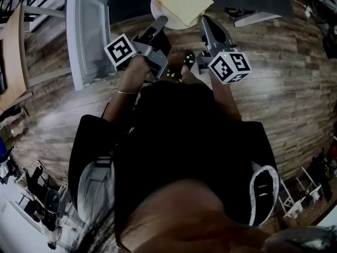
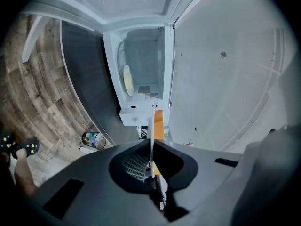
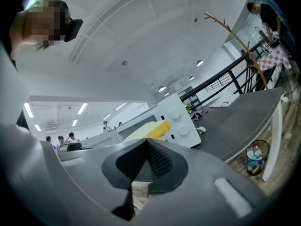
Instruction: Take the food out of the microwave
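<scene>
Left hand-held gripper point(image 1: 160, 21): pressed together on the left rim of the plate point(image 1: 154, 7).
Right hand-held gripper point(image 1: 204, 20): pinching the opposite rim of the plate.
Food point(image 1: 184, 1): a pale yellow slab lying on the plate, carried in the air between the two grippers, outside the microwave.
Head view alone: the whole plate from above, the marker cubes point(image 1: 122, 50) on both grippers, the person's forearms, and the open microwave door point(image 1: 89, 30) to the left.
Left gripper view alone: the left hand-held gripper point(image 2: 151, 147) with the thin white plate rim point(image 2: 151, 126) edge-on between its pads. The food point(image 2: 159, 121) shows as an orange edge beside the rim. The microwave cavity point(image 2: 143, 65) with its turntable point(image 2: 127, 79) stands well apart beyond.
Right gripper view alone: the right hand-held gripper point(image 3: 146, 145) with jaws together, the food point(image 3: 157, 128) as a yellow tip past them, the microwave front with two knobs point(image 3: 181, 121), and people point(image 3: 70, 138) far behind.
Both gripper views: a basket of bottles point(image 2: 91, 139) point(image 3: 255, 158) on the wooden floor point(image 2: 42, 107).
</scene>
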`<state>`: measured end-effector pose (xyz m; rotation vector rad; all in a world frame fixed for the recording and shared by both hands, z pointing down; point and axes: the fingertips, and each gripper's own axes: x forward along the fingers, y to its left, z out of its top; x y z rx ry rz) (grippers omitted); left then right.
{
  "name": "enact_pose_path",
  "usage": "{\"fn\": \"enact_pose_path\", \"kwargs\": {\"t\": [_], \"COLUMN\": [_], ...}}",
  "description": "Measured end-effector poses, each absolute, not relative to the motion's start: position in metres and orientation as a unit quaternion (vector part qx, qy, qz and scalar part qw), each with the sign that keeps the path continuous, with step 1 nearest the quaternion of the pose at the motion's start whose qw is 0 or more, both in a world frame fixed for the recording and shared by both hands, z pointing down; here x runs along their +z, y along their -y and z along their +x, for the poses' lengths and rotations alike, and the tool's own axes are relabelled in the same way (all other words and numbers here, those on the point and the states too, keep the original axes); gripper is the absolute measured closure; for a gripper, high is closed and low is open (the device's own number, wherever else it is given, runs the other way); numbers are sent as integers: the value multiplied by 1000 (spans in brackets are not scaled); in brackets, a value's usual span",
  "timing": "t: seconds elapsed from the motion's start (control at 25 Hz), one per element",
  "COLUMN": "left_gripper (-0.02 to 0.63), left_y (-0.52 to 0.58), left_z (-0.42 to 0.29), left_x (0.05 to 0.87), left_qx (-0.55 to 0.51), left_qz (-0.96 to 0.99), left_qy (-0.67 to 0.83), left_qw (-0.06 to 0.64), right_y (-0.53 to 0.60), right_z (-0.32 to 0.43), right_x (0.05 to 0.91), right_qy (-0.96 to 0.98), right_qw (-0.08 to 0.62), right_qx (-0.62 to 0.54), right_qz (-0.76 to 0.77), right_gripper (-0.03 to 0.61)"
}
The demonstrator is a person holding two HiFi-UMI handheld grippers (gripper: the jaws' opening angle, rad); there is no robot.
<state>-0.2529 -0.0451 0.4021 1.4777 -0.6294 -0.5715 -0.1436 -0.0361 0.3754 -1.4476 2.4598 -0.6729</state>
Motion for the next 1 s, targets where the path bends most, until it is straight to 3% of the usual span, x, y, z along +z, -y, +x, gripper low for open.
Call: {"fn": "enact_pose_path", "kwargs": {"t": [1.0], "left_gripper": [600], "left_y": [40], "left_z": [-210], "left_x": [396], "left_qx": [-218], "left_qz": [663], "left_qy": [218], "left_qw": [682], "right_y": [19], "right_z": [-103], "right_x": [368], "right_qy": [-795], "right_qw": [116], "right_qx": [-209], "right_qz": [-557], "right_gripper": [578]}}
